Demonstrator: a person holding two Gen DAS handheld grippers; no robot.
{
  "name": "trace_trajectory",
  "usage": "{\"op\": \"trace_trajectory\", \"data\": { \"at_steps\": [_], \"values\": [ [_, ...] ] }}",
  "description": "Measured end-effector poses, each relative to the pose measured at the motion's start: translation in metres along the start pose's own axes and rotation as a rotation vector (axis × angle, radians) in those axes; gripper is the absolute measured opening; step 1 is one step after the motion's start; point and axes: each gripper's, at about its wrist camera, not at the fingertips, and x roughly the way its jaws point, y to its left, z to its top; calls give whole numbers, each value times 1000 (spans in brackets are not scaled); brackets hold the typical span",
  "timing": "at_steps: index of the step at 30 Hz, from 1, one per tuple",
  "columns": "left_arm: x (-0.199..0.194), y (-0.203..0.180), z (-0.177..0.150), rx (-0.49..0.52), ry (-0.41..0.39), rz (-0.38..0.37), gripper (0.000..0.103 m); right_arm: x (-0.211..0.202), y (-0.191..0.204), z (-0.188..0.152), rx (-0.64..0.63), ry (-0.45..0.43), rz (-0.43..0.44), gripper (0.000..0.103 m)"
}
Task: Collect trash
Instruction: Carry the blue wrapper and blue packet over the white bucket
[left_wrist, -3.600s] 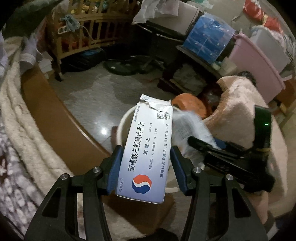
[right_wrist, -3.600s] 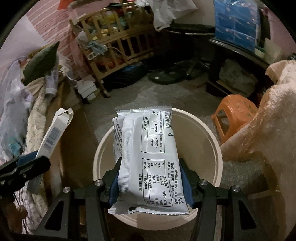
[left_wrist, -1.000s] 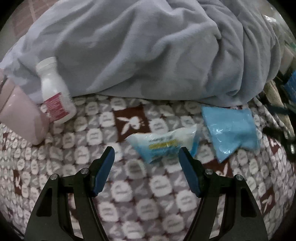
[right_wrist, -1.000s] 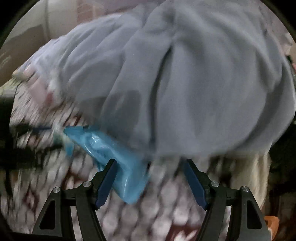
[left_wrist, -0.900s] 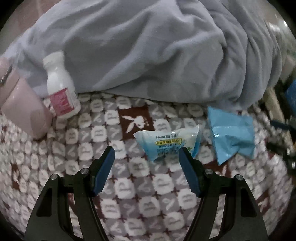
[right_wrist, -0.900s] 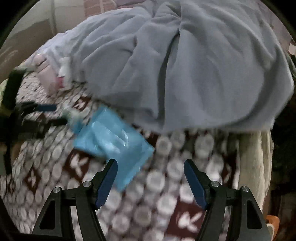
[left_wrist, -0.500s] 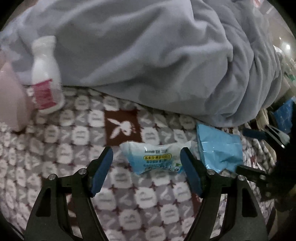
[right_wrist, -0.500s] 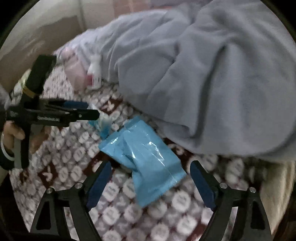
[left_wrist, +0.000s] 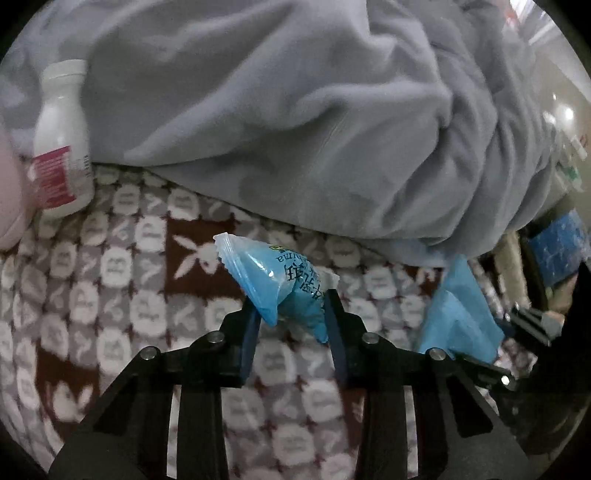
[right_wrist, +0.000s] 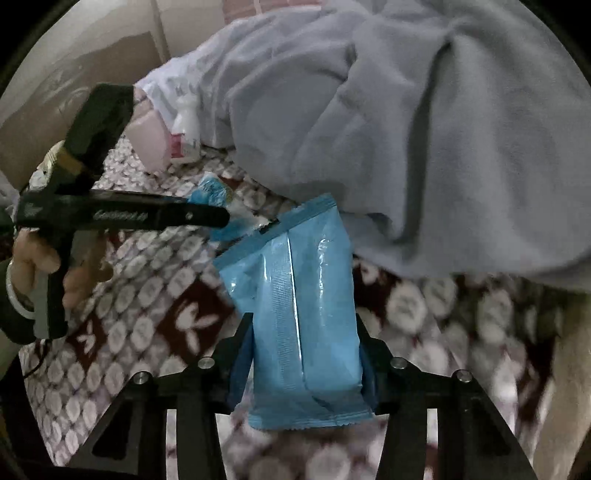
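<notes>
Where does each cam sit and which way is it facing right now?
Left wrist: on the left gripper, angled down at the patterned bedspread; jaws closing on a small blue wrapper.
Right wrist: on the right gripper, angled down; jaws closing on a blue packet; the left hand shows.
Shared: grey blanket, white bottle, both wrappers.

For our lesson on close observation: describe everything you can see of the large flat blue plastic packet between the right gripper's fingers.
The large flat blue plastic packet is glossy, with a lengthwise back seam and crimped, serrated ends. It looks sealed and lightly padded, and stands lengthwise between the closing jaws of the right gripper, whose blue pads press its sides. Its far end reaches toward the grey fleece blanket, above the rabbit-patterned bedspread.
</notes>
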Motion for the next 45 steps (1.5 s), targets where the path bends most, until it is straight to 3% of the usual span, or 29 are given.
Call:
{"op": "trace_trajectory", "data": {
  "at_steps": [8,18,26,45],
  "values": [
    [-40,-42,-40,31,-32,18,29,-69,-2,-50,129,-93,-35,47],
    [-58,-158,-96,209,-58,2,29,-133,-22,-117,259,-131,-103,47],
    [-45,-237,-115,305,-43,-42,29,-189,-58,-162,378,-187,-185,47],
    [17,-422,-156,532,66,-180,30,-273,-159,-286,669,-206,-422,47]
  ]
}}
